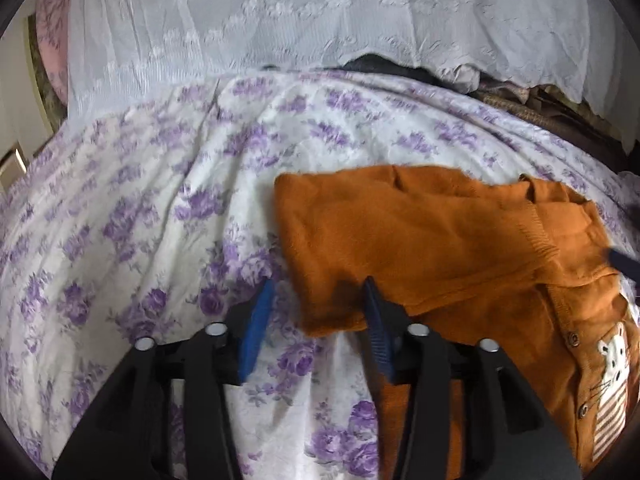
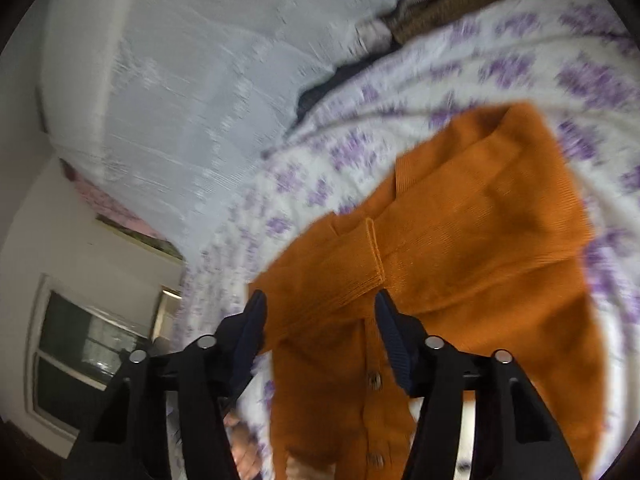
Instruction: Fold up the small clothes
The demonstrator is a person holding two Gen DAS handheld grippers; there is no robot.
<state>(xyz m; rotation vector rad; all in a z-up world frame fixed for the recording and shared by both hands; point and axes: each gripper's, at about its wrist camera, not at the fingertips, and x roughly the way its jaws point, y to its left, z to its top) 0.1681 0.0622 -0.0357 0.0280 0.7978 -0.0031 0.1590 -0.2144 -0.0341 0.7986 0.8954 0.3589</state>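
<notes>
A small orange knit cardigan point(image 1: 440, 240) lies on the purple-flowered bedsheet point(image 1: 140, 220), with sleeves folded across the body, snap buttons and a white animal patch point(image 1: 612, 364) at the right. My left gripper point(image 1: 318, 292) is open just above the cardigan's left lower corner, holding nothing. In the right wrist view the cardigan point(image 2: 460, 248) fills the centre, a sleeve cuff point(image 2: 372, 264) lying across it. My right gripper point(image 2: 320, 304) is open above the cuff, empty. Its dark fingertip point(image 1: 624, 264) shows at the left view's right edge.
A white lace cloth point(image 1: 300, 20) hangs along the far edge of the bed. Dark and brown bundles point(image 1: 540, 100) lie behind the sheet at the back right. A pink fabric point(image 1: 52, 32) is at the far left. A window point(image 2: 80, 352) and wall show in the right view.
</notes>
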